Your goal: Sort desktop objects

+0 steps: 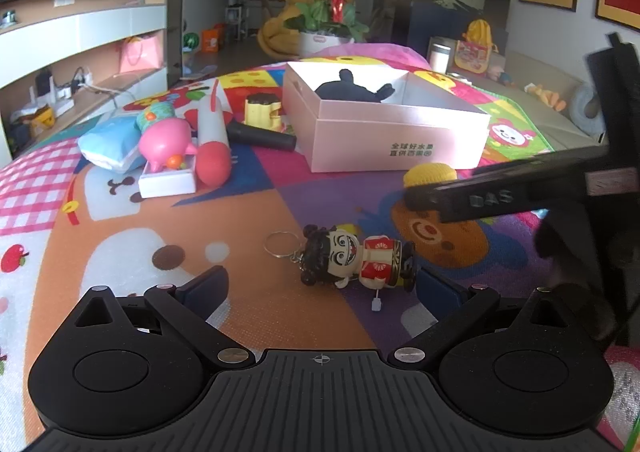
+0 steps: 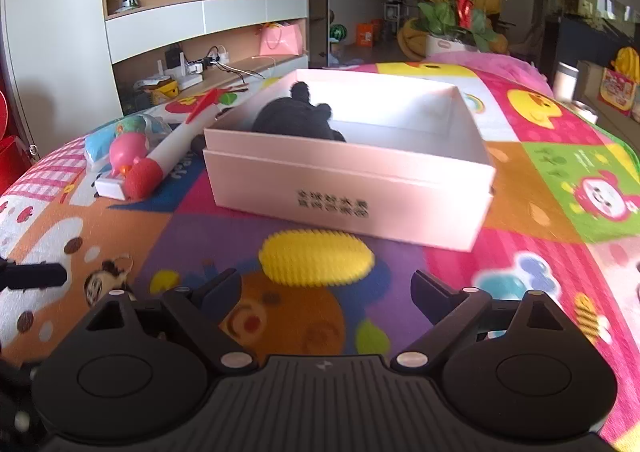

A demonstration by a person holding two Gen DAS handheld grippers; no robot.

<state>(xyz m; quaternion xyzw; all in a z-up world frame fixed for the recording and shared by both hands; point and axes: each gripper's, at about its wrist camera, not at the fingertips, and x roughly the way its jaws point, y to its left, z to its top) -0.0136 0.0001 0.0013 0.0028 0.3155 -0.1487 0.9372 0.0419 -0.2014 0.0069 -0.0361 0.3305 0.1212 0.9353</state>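
Observation:
A pink open box (image 1: 360, 140) stands on the colourful mat, with a black plush toy (image 1: 352, 90) inside; the box (image 2: 344, 192) and the plush (image 2: 294, 118) also show in the right wrist view. A doll keychain (image 1: 360, 260) lies just ahead of my open, empty left gripper (image 1: 320, 288). A yellow spiky corn toy (image 2: 316, 257) lies just ahead of my open, empty right gripper (image 2: 326, 294); in the left wrist view the corn toy (image 1: 430, 174) is partly hidden behind the right gripper's body.
Left of the box lie a pink pig toy (image 1: 164, 142), a blue pack (image 1: 108, 146), a white-and-red tube (image 1: 212, 140), a small white box (image 1: 168, 180), a black cylinder (image 1: 260, 136) and a yellow block toy (image 1: 262, 110). A flower pot (image 1: 328, 8) stands behind.

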